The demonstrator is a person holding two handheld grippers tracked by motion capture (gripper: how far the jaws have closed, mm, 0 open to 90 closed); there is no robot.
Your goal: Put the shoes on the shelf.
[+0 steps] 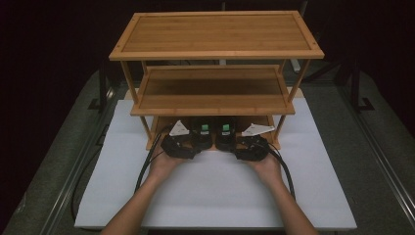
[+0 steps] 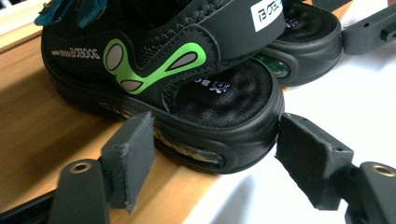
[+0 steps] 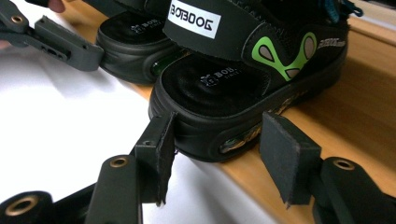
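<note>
Two black grippers, one in each of a person's hands, sit side by side at the front edge of a bamboo rack's (image 1: 215,46) bottom shelf (image 2: 42,135). The left gripper (image 2: 212,161) has its jaws spread wide, one on each side of the heel of the left sandal (image 2: 163,88), with a gap on the right side; whether the left pad (image 2: 133,149) touches the sole is hard to tell. The right gripper (image 3: 219,158) is also wide open, its jaws flanking the heel of the right sandal (image 3: 252,79), the left pad (image 3: 163,149) just at the sole. Both sandals are black with green markings and a white label on the strap. They stand next to each other on the bottom shelf, heels jutting slightly over its front edge toward the person. The rack has three tiers and stands on a white board (image 1: 215,191), which lies on a grey table (image 1: 372,156).
</note>
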